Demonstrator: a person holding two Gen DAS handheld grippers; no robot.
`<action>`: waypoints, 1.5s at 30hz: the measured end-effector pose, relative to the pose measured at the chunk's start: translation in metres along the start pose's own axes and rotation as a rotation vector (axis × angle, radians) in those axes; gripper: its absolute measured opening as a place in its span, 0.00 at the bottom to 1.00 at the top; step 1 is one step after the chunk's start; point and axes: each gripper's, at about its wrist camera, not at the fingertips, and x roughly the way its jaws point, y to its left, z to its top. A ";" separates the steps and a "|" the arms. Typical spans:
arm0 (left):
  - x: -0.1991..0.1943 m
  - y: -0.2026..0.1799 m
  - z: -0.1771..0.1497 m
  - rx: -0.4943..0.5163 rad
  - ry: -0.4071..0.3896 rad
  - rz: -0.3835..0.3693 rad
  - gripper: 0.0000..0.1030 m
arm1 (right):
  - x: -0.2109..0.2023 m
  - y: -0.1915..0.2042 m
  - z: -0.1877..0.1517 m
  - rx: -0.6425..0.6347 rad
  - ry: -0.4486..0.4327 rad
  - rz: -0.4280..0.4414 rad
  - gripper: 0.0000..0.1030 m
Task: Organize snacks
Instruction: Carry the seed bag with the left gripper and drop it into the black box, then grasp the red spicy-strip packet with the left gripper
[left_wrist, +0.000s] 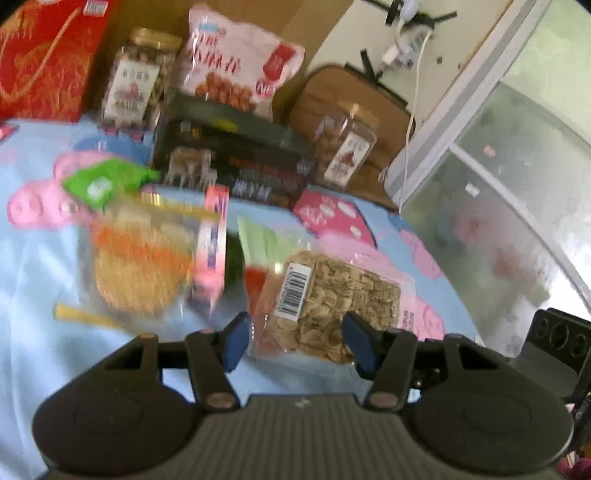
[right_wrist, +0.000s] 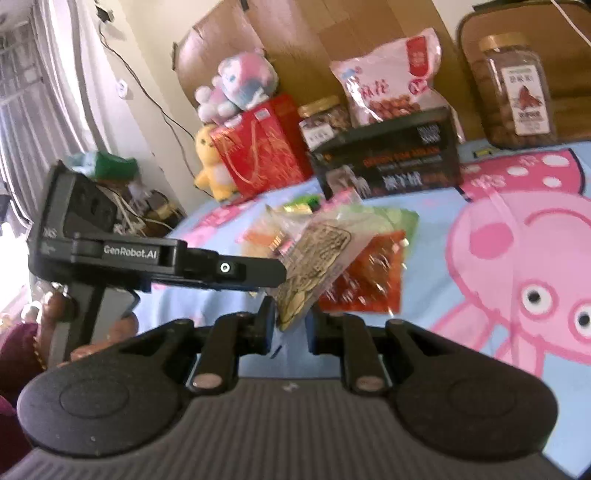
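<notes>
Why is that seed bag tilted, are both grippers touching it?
Touching. In the right wrist view the right gripper pinches the seed bag's lower corner, and the left gripper meets its side. The left wrist view shows the bag between its pads.

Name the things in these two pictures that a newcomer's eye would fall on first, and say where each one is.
First comes the clear bag of seeds, lifted off the bed and pinched between the left tongs and the right tongs. Next is the big pink cartoon pig printed on the blue sheet, to the right in the right wrist view. At the back, against the cardboard, stand a red gift bag and a pink snack bag.
</notes>
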 end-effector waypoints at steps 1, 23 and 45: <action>-0.001 -0.002 0.008 0.015 -0.017 0.009 0.53 | 0.002 0.000 0.007 -0.011 -0.009 0.003 0.19; 0.072 0.055 0.148 -0.033 -0.181 0.238 0.63 | 0.114 -0.062 0.136 -0.029 -0.055 -0.204 0.38; 0.017 0.011 -0.020 0.097 0.017 0.114 0.73 | 0.034 -0.050 0.010 0.113 0.068 -0.121 0.43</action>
